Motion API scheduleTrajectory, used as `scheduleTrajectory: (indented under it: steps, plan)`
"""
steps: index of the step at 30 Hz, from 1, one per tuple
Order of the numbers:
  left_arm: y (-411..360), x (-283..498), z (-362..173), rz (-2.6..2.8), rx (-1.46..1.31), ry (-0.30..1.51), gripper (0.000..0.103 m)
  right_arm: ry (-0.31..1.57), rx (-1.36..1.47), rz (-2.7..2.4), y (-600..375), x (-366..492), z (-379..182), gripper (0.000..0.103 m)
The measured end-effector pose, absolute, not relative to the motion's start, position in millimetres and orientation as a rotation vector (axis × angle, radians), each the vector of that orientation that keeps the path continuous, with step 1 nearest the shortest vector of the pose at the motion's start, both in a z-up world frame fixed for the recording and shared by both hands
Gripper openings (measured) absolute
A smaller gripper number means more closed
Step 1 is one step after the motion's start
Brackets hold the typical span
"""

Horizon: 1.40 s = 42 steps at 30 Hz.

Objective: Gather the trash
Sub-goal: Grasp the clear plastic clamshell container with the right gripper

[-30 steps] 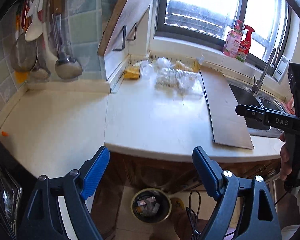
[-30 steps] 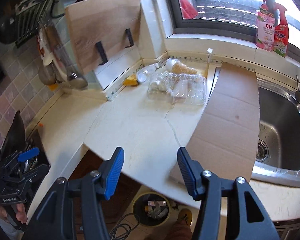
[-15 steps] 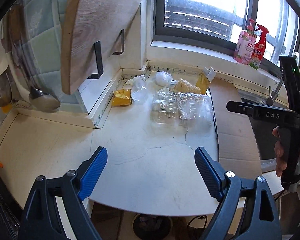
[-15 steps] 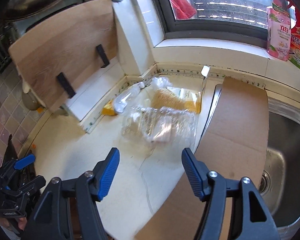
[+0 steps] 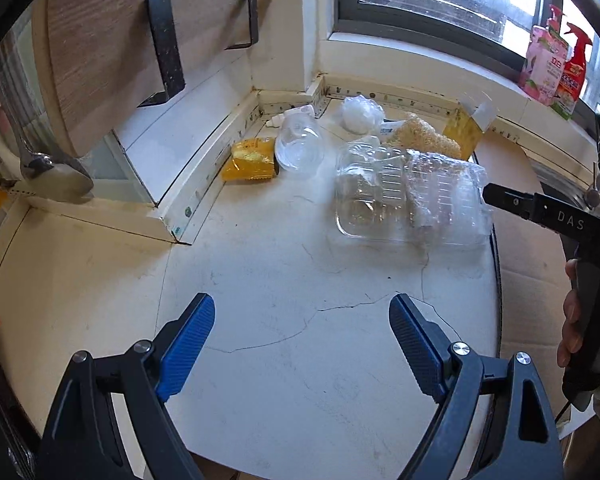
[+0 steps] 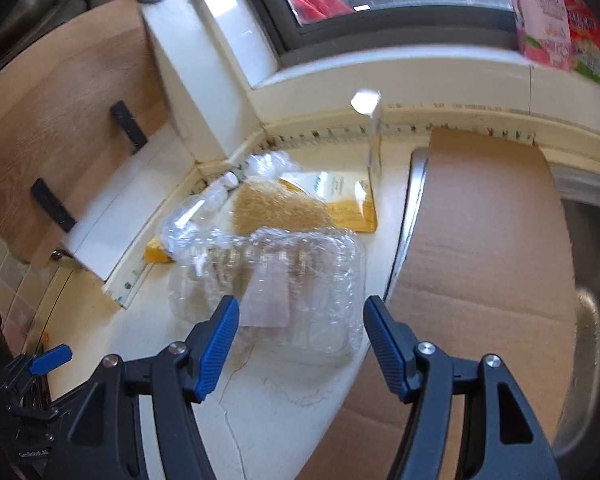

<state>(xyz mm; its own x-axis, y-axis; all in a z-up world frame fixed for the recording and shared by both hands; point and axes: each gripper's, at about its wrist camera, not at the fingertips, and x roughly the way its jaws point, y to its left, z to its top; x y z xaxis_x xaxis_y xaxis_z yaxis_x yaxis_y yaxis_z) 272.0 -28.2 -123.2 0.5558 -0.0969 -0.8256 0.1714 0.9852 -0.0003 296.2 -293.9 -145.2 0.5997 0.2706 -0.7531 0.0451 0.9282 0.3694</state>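
Observation:
A trash pile lies in the counter's back corner: a clear plastic clamshell (image 5: 408,204) (image 6: 284,280), a crushed clear bottle (image 5: 300,148) (image 6: 196,216), a yellow wrapper (image 5: 250,160), a dry noodle block (image 5: 420,136) (image 6: 276,208), a yellow packet (image 6: 340,200) and a crumpled white bag (image 5: 362,114). My left gripper (image 5: 300,304) is open over bare counter, well short of the pile. My right gripper (image 6: 302,304) is open too, its fingertips just in front of the clamshell's near edge with nothing between them.
A cardboard sheet (image 6: 480,260) (image 5: 532,280) lies right of the pile, over part of the steel sink (image 6: 588,320). A wooden board (image 5: 140,40) leans on the left wall above a ladle (image 5: 56,176). Cleaner bottles (image 5: 556,64) stand on the windowsill. A hand (image 5: 572,320) holds the right tool.
Both grippers moved forward and down from the counter's front edge toward the pile. The floor bin dropped out of view. The right jaws stand a little wider.

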Motion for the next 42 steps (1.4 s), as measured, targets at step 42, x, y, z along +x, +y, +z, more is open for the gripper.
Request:
scheduleTrajectory:
  steps: [42]
  plan:
    - [-22.9, 278.3, -127.7, -0.12, -0.103, 0.998, 0.088, 0.917, 0.369, 0.802, -262.5, 297.7, -140.5, 0.034]
